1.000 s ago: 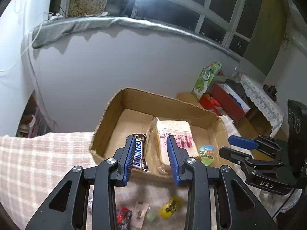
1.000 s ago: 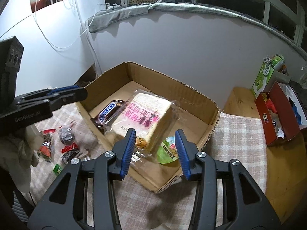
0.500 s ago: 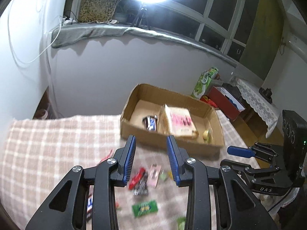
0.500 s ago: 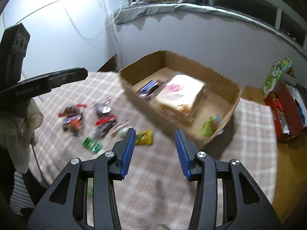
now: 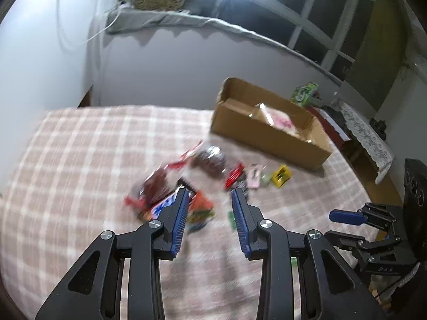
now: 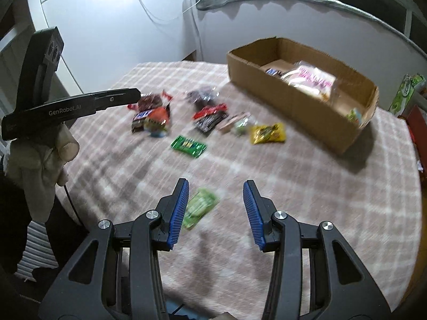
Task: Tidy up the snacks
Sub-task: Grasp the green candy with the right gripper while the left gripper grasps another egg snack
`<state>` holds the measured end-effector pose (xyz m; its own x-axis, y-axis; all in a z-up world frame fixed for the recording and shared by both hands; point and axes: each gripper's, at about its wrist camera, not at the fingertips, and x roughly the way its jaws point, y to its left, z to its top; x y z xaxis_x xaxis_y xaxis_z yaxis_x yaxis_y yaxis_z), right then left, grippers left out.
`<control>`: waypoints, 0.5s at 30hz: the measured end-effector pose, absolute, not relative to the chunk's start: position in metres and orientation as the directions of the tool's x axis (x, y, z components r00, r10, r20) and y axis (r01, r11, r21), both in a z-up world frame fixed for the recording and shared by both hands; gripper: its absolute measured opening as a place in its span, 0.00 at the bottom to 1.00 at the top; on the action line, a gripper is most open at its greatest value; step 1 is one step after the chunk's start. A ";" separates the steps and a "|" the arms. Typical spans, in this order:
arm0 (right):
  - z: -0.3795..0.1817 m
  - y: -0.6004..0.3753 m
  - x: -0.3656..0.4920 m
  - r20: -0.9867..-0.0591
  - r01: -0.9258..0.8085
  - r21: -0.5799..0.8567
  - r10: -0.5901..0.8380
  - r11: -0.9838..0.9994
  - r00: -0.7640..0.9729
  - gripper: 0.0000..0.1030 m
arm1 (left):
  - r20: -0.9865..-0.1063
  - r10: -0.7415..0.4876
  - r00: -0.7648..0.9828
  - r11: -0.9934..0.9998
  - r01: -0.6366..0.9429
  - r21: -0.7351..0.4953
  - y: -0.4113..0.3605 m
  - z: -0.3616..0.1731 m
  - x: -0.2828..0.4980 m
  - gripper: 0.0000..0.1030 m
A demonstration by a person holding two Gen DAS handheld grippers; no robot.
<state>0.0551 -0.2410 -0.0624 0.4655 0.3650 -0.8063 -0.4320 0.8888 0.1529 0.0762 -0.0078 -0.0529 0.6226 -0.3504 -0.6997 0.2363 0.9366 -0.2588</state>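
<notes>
Covering the whole table, pink plaid cloth under a grey wall; cardboard box at far right, bread bag inside. Scattered loose ahead of both claws, snack packets. Empty, left gripper, jaws opening; right gripper parted, green packet just beyond.

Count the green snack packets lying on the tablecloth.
2: a dark green packet mid-cloth, and a light green packet by the right gripper. Others may hide in the pile.

snacks: scattered on cloth | box: bread bag inside
</notes>
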 end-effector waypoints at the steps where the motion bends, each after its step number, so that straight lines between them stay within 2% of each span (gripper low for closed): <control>1: -0.066 -0.238 0.054 -0.811 -0.429 0.158 0.365 0.889 0.458 0.43 | -0.702 -0.343 0.624 0.939 0.224 -0.260 -0.005 -0.056 0.076 0.44; 7: -0.088 -0.223 0.050 -0.838 -0.425 0.145 0.339 0.894 0.427 0.43 | -0.708 -0.315 0.631 0.949 0.195 -0.248 0.002 -0.070 0.065 0.45; 15: -0.101 -0.218 0.050 -0.863 -0.408 0.130 0.306 0.904 0.403 0.43 | -0.737 -0.343 0.582 0.939 0.237 -0.249 -0.004 -0.086 0.069 0.45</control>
<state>0.0498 -0.2180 -0.1008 0.4026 0.3055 -0.8629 -0.4078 0.9038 0.1298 0.0690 -0.0043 -0.0861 0.5822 -0.3430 -0.7372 0.2373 0.9389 -0.2494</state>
